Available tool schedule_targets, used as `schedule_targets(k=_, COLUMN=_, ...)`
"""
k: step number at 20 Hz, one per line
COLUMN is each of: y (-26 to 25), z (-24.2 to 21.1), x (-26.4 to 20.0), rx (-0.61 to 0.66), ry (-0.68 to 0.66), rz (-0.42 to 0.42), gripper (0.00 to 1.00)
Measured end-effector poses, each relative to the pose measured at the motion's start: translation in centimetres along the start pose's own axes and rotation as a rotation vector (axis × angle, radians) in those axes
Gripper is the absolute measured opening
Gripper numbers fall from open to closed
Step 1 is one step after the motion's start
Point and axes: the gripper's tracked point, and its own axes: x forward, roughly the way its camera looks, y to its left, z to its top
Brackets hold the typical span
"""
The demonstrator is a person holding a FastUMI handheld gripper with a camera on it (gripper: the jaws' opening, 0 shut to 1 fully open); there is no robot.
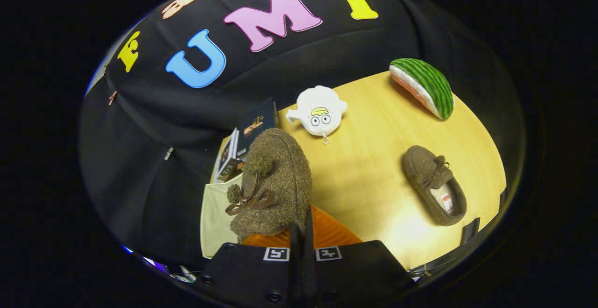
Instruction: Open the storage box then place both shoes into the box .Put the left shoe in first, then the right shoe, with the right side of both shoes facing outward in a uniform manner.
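My gripper (pixel 302 233) is shut on a brown fuzzy shoe (pixel 275 172), its two fingers pressed close together on the shoe's rim. The shoe hangs above the table, turned on its side with its toe pointing away from me. Its brown lace bow faces left and its orange ribbed sole (pixel 329 233) faces right, just by the fingers. Under the shoe and to its left lies a cream surface (pixel 216 214) that looks like part of the storage box; I cannot tell if the box is open. The second brown shoe (pixel 434 186) lies flat on the yellow table (pixel 369 172), well to the right of the fingers.
A white plush toy (pixel 319 111) lies beyond the held shoe. A watermelon-slice plush (pixel 424 86) sits at the table's far right. Dark books (pixel 247 132) stand behind the held shoe at the table's back left. Black cloth walls the booth.
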Motion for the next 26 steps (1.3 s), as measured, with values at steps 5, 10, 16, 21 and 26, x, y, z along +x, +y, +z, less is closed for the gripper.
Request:
schedule_targets(k=5, y=6.5, z=-0.4, x=0.0, rx=-0.007, ry=0.008, rz=0.094, gripper=0.06)
schedule_targets(k=10, y=11.7, z=-3.1, x=2.5, rx=0.013, ry=0.078, rz=0.16, gripper=0.06)
schedule_targets(k=16, y=15.6, z=-6.3, x=5.8, rx=0.006, ry=0.146, rz=0.171, gripper=0.05)
schedule_targets(k=21, y=16.3, z=-9.6, x=9.5, rx=0.053, ry=0.215, rz=0.127, gripper=0.06)
schedule_targets(k=26, y=15.8, z=-12.5, x=12.1, rx=0.052, ry=0.287, rz=0.072, gripper=0.07)
